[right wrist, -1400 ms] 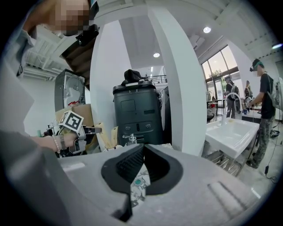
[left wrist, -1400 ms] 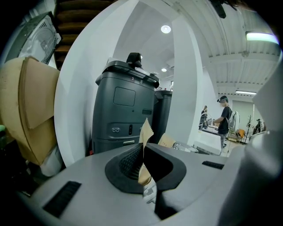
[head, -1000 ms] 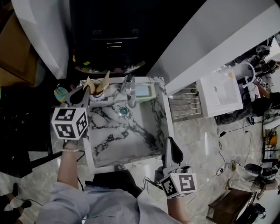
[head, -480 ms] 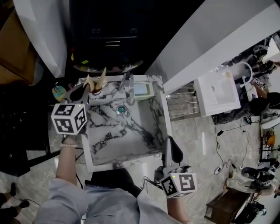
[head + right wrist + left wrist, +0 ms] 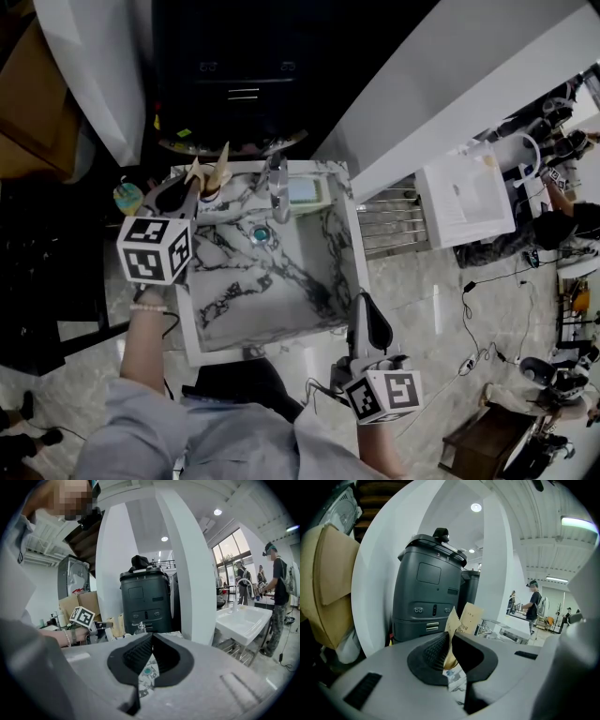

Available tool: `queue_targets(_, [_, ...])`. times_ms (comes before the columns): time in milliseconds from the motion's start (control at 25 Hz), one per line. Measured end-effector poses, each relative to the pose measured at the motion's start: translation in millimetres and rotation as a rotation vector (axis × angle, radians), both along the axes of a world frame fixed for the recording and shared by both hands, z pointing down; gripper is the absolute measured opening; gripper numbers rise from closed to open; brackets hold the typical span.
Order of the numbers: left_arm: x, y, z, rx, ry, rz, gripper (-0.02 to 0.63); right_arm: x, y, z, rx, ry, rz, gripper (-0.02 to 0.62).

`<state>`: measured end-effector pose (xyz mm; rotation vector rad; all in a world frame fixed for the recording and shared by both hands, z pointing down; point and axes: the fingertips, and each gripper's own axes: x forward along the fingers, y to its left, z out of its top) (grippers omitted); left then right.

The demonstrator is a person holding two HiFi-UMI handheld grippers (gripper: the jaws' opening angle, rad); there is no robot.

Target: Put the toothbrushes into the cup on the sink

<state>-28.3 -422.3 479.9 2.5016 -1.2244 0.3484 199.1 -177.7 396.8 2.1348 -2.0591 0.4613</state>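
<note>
Print on the tan toothbrush packet (image 5: 452, 622) pinched in the left claw (image 5: 450, 641) is unreadable; right claw (image 5: 151, 641) closed empty.

A white slanted wall (image 5: 450, 84) crosses the far right above pale marbled floor tiles (image 5: 441, 309). A dark grey cabinet (image 5: 426, 597) stands far, brown cardboard boxes (image 5: 28, 103) stand left, and round ceiling lights (image 5: 476, 507) glow overhead.
</note>
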Motion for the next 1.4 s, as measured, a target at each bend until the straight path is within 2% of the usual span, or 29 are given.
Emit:
queue_targets(240, [-0.8, 4.2, -6.6, 0.012, -0.001, 0.011, 0.048, -6.0, -1.7, -0.4, 0.011, -0.004, -0.014, -0.002])
queue_targets(880, [-20.7, 56.1, -57.1, 0.045, 0.042, -0.002, 0.048, -54.1, -27.6, -34.7, 0.108, -0.023, -0.142, -0.002])
queue_targets(1040, [-28.7, 73.7, -71.9, 0.044, 0.048, -0.004, 0.044, -70.5, -31.4, -46.3, 0.136, -0.031, -0.175, -0.002])
queue_targets(1200, [-40.1, 91.6, -85.6, 0.048, 0.045, -0.017, 0.006, -86.5, -29.8, -56.7, 0.161, -0.033, -0.2, -0.002])
queue_targets(1400, [-44.4, 117.1, -94.8, 0.055, 0.061, 0.009, 0.006, -104.4, -23.1, -61.9, 0.182, -0.035, -0.22, -0.002])
